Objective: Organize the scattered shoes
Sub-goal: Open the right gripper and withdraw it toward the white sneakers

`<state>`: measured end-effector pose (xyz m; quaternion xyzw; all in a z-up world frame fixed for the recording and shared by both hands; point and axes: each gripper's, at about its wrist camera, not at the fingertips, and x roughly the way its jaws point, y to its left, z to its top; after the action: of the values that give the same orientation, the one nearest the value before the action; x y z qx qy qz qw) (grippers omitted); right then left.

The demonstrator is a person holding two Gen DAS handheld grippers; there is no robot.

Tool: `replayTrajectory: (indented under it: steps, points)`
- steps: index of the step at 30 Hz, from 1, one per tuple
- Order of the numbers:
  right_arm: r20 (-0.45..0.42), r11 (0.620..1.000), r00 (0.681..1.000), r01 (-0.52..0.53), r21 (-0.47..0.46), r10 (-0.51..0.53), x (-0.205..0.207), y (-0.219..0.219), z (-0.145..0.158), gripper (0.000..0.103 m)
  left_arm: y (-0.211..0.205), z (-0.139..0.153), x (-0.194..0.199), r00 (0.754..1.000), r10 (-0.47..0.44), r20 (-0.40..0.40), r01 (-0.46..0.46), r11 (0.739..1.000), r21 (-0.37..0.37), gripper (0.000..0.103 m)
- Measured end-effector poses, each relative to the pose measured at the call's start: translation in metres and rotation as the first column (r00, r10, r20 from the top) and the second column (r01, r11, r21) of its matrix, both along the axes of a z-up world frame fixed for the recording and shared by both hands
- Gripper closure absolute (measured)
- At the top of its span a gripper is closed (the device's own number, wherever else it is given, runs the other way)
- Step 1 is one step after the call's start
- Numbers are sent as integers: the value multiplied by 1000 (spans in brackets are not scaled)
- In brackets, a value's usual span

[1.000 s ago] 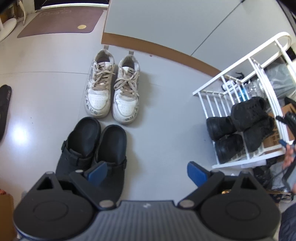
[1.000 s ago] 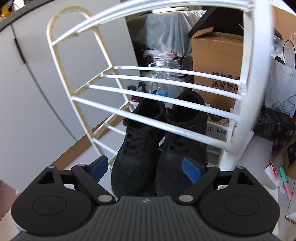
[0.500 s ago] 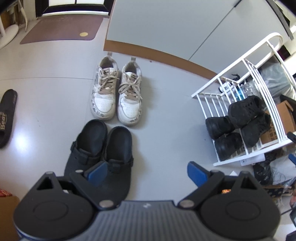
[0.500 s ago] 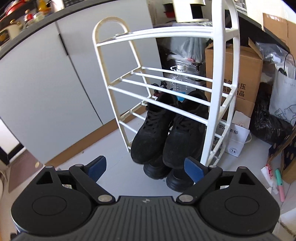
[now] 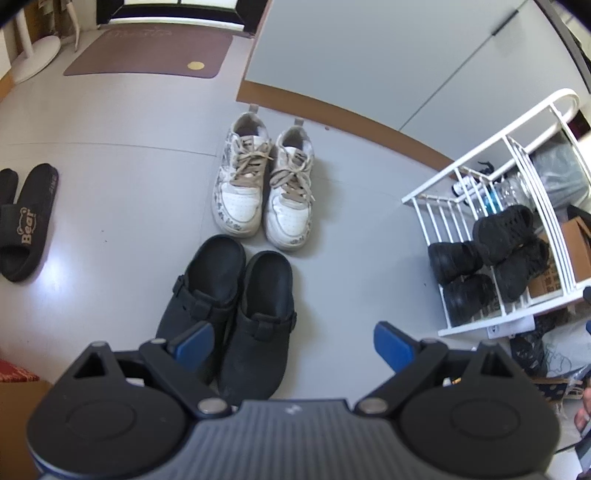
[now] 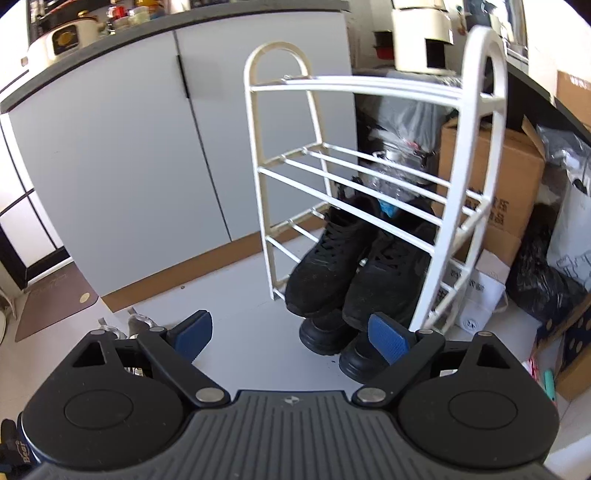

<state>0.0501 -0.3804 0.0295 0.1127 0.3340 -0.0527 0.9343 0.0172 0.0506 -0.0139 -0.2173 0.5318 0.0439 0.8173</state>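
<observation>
Both tools, the left tool (image 5: 293, 341) and the right tool (image 6: 291, 332), are held wide open and empty. The soft black clogs (image 5: 240, 310) are paired just under the left tool, likely next for the white wire shoe rack (image 6: 369, 177) ahead of the right tool

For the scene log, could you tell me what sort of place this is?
Probably a home entryway beside a kitchen: a doormat, a white shoe rack, and a counter holding pots.
</observation>
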Motion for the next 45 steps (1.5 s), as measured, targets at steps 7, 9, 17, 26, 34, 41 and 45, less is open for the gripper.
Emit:
replayTrajectory:
  steps: [7, 9, 17, 26, 34, 41, 45]
  points:
    - [-2, 995, 996, -92, 32, 92, 3, 22, 1, 8, 6, 10, 3, 1000, -5, 19, 4, 1000, 26, 7]
    - [1, 991, 992, -125, 38, 125, 4, 31, -1, 8, 5, 13, 4, 1000, -17, 25, 17, 999, 38, 7]
    - [-29, 976, 978, -206, 71, 209, 13, 70, -12, 8, 2, 26, 15, 992, -108, 65, 104, 992, 72, 7]
    - [-87, 951, 948, -301, 76, 307, 33, 123, -26, 8, 25, 21, 49, 996, -25, 80, 22, 999, 37, 7]
    - [-126, 941, 933, -327, 85, 336, 51, 165, -56, 9, 37, 5, 63, 998, 4, 62, -2, 1000, -22, 12]
    - [-127, 913, 904, -404, 59, 409, 59, 201, -71, 13, 48, -2, 66, 998, 7, 63, -7, 1000, 2, 12]
    - [-124, 900, 892, -431, 61, 435, 62, 217, -76, 16, 54, -6, 70, 998, 7, 55, -7, 1000, -15, 12]
